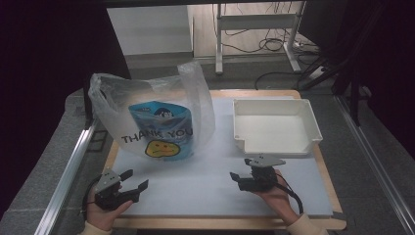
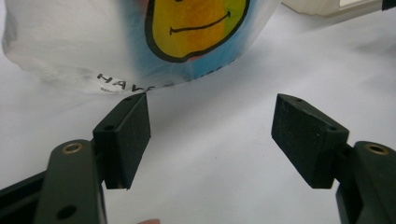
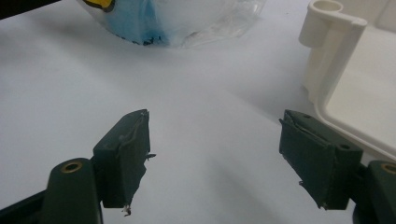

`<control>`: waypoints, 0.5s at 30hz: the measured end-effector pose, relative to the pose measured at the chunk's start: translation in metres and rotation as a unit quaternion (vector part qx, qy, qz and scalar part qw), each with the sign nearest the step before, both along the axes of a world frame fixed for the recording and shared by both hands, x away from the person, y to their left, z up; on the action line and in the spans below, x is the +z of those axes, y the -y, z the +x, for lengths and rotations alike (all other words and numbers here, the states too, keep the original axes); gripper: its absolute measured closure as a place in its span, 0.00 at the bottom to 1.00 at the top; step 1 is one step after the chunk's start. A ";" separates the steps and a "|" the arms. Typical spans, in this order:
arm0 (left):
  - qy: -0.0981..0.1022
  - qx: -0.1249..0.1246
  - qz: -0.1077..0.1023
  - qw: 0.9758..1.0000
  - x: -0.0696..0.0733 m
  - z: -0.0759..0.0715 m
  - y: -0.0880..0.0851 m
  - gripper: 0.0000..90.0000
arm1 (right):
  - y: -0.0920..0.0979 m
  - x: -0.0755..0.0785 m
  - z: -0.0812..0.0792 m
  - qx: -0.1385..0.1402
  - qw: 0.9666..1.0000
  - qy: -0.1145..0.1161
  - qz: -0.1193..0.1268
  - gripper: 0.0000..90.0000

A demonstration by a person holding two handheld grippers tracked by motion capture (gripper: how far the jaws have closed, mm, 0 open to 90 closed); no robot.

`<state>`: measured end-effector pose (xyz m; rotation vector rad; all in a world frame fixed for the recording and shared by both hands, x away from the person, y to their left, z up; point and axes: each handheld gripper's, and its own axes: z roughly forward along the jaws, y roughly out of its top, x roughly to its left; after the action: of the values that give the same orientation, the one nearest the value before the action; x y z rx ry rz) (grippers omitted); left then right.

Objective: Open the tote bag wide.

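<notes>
High view: a clear plastic bag [image 1: 156,115] printed "THANK YOU" stands at about 11 o'clock on the pale table mat [image 1: 205,181], its handles up and its mouth open. Inside it sits a blue pouch [image 1: 164,129] with a yellow smiley face low on its front. An empty white tray [image 1: 313,129] lies at about 1 o'clock, just beside the bag and apart from it. Left gripper [image 1: 134,182] rests low over the mat at about 7 o'clock, held in the person's left hand [image 1: 105,215], pointing up and right toward the bag's lower edge. Its jaws stand wide apart with nothing between them; in the left gripper view its pads [image 2: 135,135] frame bare mat, and the bag's bottom fold with the smiley lies just ahead, not touched. Right gripper [image 1: 239,178] sits at about 5 o'clock, near the tray's front edge, held in the right hand [image 1: 279,196] and pointing left. Its jaws are also spread wide and hold nothing; in the right gripper view there is bare mat between the pads [image 3: 128,154], the tray wall at 2 o'clock and the bag at 12 o'clock, well ahead.
</notes>
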<state>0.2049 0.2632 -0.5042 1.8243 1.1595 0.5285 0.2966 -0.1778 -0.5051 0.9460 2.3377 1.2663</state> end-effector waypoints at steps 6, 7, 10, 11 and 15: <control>0.015 -0.005 -0.009 1.000 0.019 0.003 0.002 0.33 | -0.003 -0.001 -0.001 0.007 1.000 -0.006 -0.001 0.27; 0.015 -0.003 -0.011 1.000 0.021 0.003 0.000 0.33 | -0.003 -0.002 -0.001 0.008 1.000 -0.007 -0.002 0.27; 0.014 0.005 -0.019 1.000 0.026 0.002 -0.005 0.34 | -0.005 -0.001 -0.003 0.012 1.000 -0.006 -0.001 0.27; 0.015 0.007 -0.021 1.000 0.028 0.001 -0.007 0.34 | -0.005 -0.001 -0.004 0.013 1.000 -0.006 -0.002 0.27; 0.020 0.010 -0.026 0.999 0.038 0.000 -0.012 0.35 | -0.007 -0.002 -0.004 0.016 1.000 -0.007 -0.006 0.27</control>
<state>0.2050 0.2750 -0.4661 1.7515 1.1553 0.5396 0.2924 -0.1710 -0.5068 0.9182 2.3777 1.2606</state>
